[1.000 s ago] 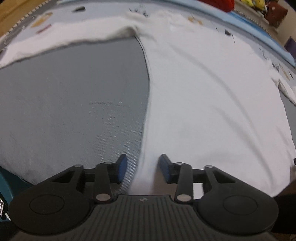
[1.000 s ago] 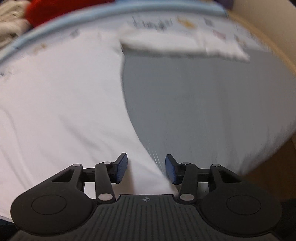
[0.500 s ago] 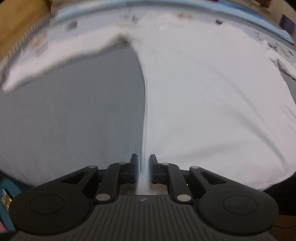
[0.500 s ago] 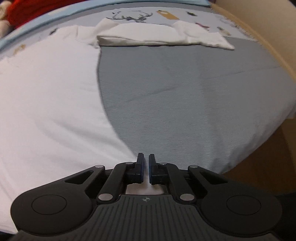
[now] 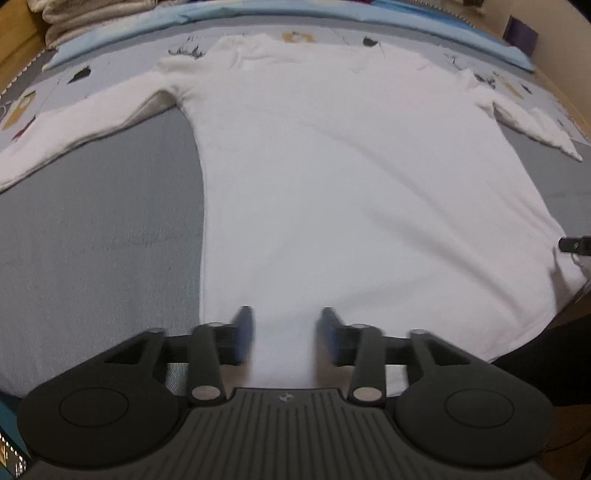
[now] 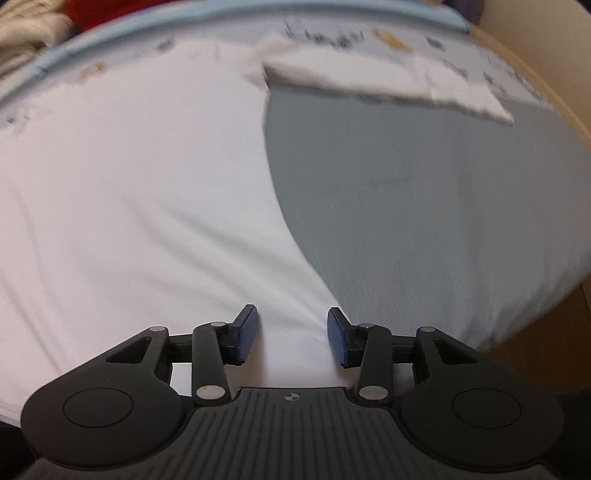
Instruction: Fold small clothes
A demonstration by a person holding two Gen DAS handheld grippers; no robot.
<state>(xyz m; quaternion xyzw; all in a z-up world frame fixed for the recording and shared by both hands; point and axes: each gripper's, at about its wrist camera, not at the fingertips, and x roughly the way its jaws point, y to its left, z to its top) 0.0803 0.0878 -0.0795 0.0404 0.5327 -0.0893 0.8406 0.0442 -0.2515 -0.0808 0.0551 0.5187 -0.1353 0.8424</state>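
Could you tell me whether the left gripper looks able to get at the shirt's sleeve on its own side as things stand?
Probably yes. The left gripper has just been opening over the white shirt's hem, pads clear of cloth. Its sleeve lies flat on the grey bedcover, with nothing between.

One white shirt (image 5: 354,192) lies on one grey bed (image 5: 92,240). It has two long sleeves. Two grippers sit by its bottom edge.

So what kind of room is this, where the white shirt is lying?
Probably a bedroom: the white shirt is spread on what looks like a bed with a grey sheet, and folded blankets are stacked behind it.
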